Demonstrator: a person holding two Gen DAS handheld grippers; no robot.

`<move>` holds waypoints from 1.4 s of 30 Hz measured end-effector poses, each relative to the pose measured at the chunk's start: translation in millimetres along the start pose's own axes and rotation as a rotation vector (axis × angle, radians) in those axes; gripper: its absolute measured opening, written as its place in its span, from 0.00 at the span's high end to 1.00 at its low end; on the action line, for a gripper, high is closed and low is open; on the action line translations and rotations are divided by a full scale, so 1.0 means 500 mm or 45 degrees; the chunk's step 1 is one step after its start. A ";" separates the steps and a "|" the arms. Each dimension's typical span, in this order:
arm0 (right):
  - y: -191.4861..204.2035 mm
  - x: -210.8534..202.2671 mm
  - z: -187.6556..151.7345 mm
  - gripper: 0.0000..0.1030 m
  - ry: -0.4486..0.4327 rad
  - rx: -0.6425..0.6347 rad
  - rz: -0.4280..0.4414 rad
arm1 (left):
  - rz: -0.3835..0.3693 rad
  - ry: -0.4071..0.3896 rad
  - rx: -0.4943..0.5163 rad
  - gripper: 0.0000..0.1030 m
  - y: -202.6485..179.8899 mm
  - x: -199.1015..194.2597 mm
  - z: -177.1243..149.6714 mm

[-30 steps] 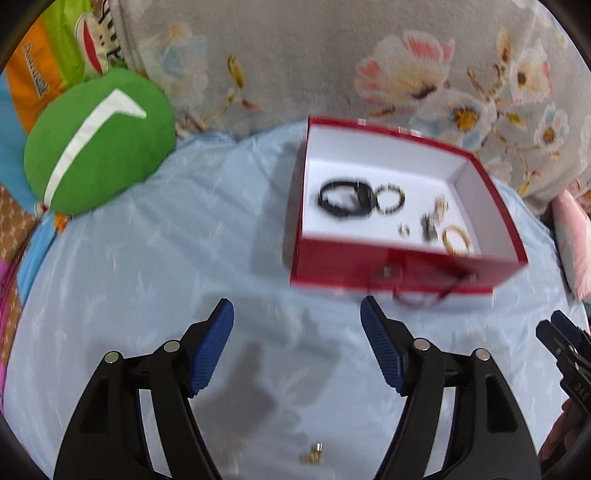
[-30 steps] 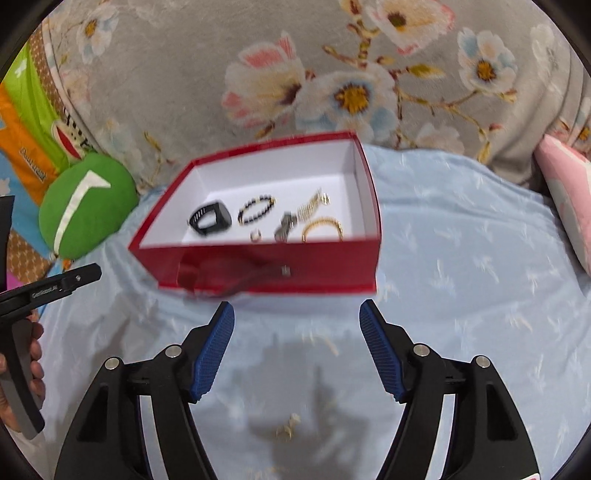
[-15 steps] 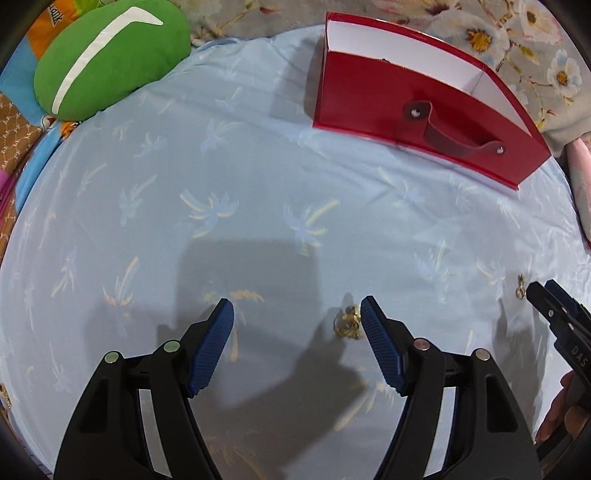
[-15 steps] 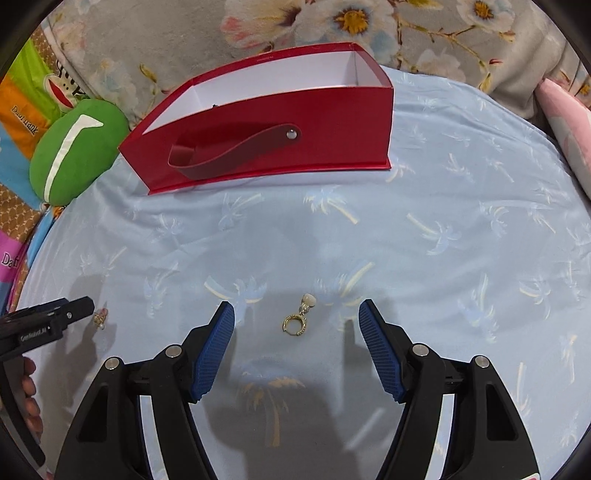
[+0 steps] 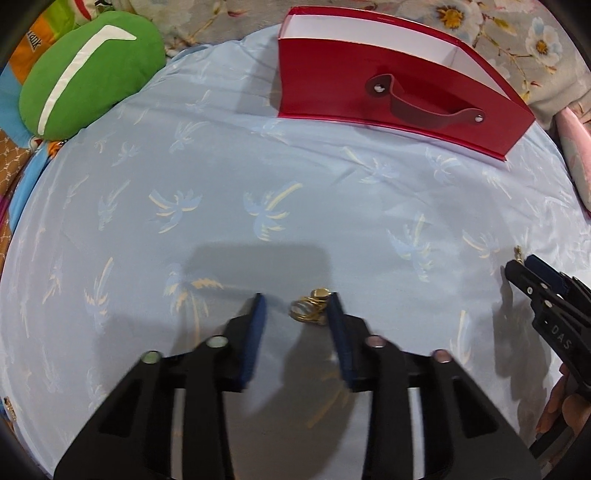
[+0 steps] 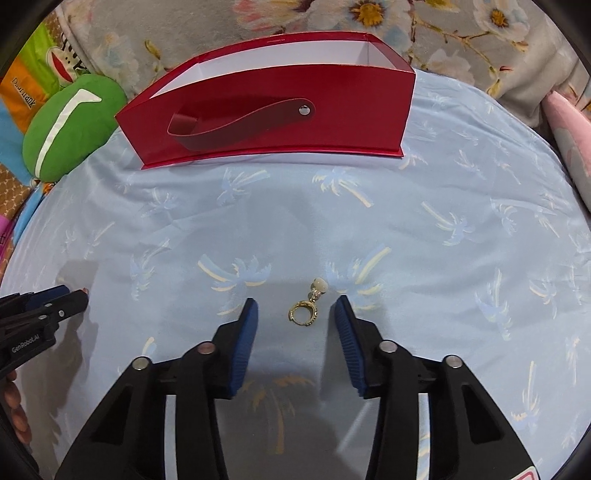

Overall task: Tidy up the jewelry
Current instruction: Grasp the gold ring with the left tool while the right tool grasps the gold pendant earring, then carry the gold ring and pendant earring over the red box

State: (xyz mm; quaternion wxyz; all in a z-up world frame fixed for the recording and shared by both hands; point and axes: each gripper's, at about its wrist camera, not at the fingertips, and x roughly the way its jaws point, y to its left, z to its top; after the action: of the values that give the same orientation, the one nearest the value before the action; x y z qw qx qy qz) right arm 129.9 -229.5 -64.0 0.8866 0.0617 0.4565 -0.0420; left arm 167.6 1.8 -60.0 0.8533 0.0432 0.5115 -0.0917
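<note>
A gold earring [image 5: 310, 307] lies on the light blue cloth between the fingers of my left gripper [image 5: 297, 308], close to the right finger; the jaws are partly closed around it without clamping it. A second gold hoop earring with a pearl [image 6: 306, 308] lies between the fingers of my right gripper [image 6: 297, 312], which is open with gaps on both sides. The red jewelry box [image 5: 388, 88] with its strap handle stands at the far side, also in the right wrist view [image 6: 273, 118]; its contents are hidden.
A green cushion [image 5: 81, 70] lies at the far left, and shows in the right wrist view [image 6: 70, 125]. A pink pillow [image 6: 572, 140] is at the right edge. A floral grey fabric [image 6: 443, 33] rises behind the box. The blue cloth [image 6: 443, 206] is printed with palm trees.
Both grippers have dropped lower to the cloth and narrowed their jaws around the two earrings. The box now shows only its front wall.
</note>
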 end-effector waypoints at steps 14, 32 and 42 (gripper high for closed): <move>-0.026 -0.036 0.000 0.86 -0.027 0.053 0.018 | -0.105 -0.002 0.027 0.87 -0.042 -0.043 -0.009; -0.014 -0.154 0.044 0.86 -0.187 0.038 0.085 | -0.075 -0.233 -0.145 0.87 0.083 -0.183 0.072; 0.001 -0.222 0.080 0.86 -0.291 0.012 0.118 | -0.117 -0.325 -0.123 0.87 0.084 -0.239 0.095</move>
State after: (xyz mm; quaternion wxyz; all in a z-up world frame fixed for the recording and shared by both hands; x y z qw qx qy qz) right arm 97.7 -233.0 49.5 0.9336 0.0818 0.3488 -0.0099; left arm 162.3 48.3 67.0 0.9073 -0.0334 0.4043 -0.1106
